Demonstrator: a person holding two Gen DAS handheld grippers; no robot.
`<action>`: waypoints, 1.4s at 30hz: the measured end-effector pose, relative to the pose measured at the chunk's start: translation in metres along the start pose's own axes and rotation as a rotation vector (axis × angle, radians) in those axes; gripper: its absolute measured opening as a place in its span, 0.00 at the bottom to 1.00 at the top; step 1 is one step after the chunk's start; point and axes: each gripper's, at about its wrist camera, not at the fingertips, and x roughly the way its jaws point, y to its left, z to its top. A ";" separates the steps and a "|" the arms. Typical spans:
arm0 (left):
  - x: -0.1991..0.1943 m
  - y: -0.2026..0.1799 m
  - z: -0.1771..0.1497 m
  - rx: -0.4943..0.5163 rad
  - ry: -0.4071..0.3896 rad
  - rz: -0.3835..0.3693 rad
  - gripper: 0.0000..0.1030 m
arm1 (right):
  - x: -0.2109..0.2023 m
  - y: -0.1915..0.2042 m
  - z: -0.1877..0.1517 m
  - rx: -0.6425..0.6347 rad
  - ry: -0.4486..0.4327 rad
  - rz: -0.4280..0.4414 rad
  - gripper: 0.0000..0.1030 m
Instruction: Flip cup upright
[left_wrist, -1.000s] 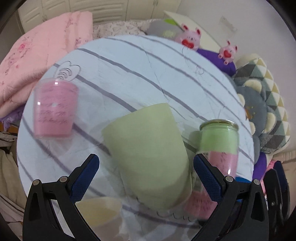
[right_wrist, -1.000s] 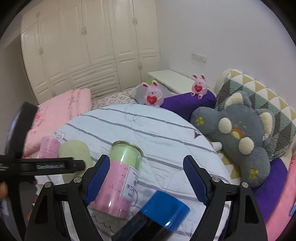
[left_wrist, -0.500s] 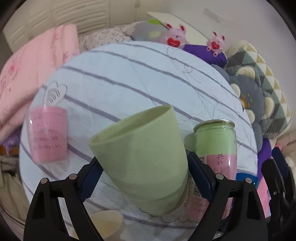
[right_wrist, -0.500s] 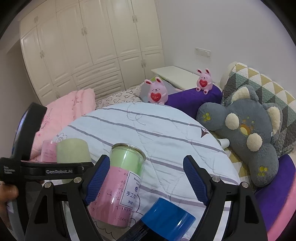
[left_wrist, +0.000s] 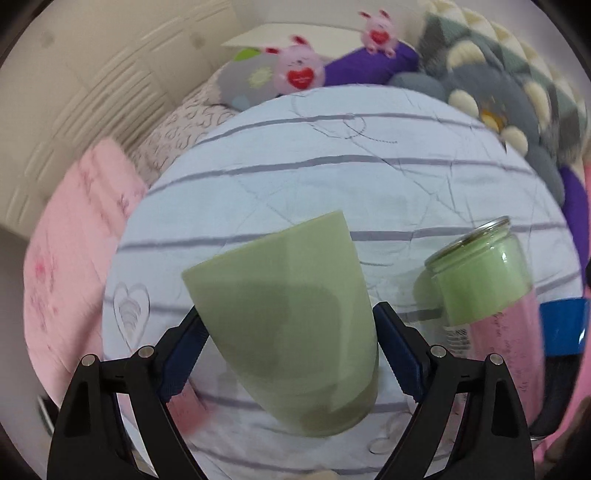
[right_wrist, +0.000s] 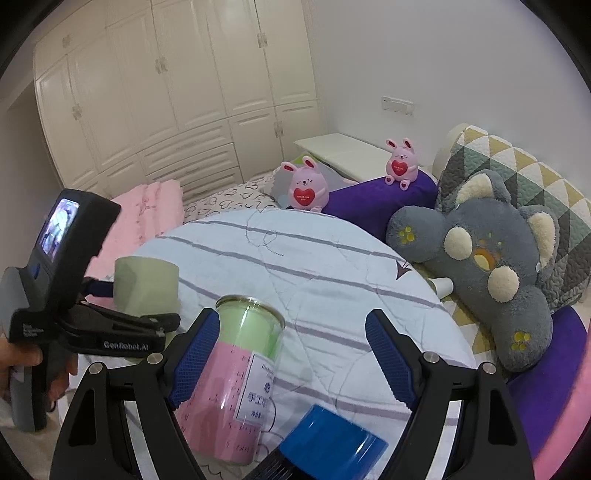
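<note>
We hold the green cup (left_wrist: 291, 325) clamped between the blue pads (left_wrist: 399, 354) of our left gripper (left_wrist: 288, 350), lifted above the striped cloth (left_wrist: 332, 177) and tilted, closed base toward the camera, mouth away and not in view. By our reading the flip is under way: the cup is gripped and raised, and the next move calls for a wrist roll that brings the mouth up, then a level set-down clear of the jar (right_wrist: 236, 384). Our right gripper (right_wrist: 291, 362) hangs wide apart and empty, the pink-and-green jar just inside its left finger, a blue cap (right_wrist: 332, 446) below. The round table stands amid a pink blanket (right_wrist: 147, 206), two pink bunnies (right_wrist: 306, 184), a grey plush (right_wrist: 487, 266) and white wardrobes (right_wrist: 177, 81).
</note>
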 end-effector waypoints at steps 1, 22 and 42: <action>0.001 -0.002 0.002 0.025 0.001 0.013 0.86 | 0.002 -0.001 0.001 0.003 0.002 -0.005 0.80; -0.051 0.007 -0.020 -0.046 -0.122 0.042 1.00 | 0.013 0.003 0.006 0.028 0.048 -0.075 0.80; -0.083 0.082 -0.079 -0.257 -0.207 0.041 1.00 | 0.018 0.102 0.023 -0.067 0.054 -0.019 0.80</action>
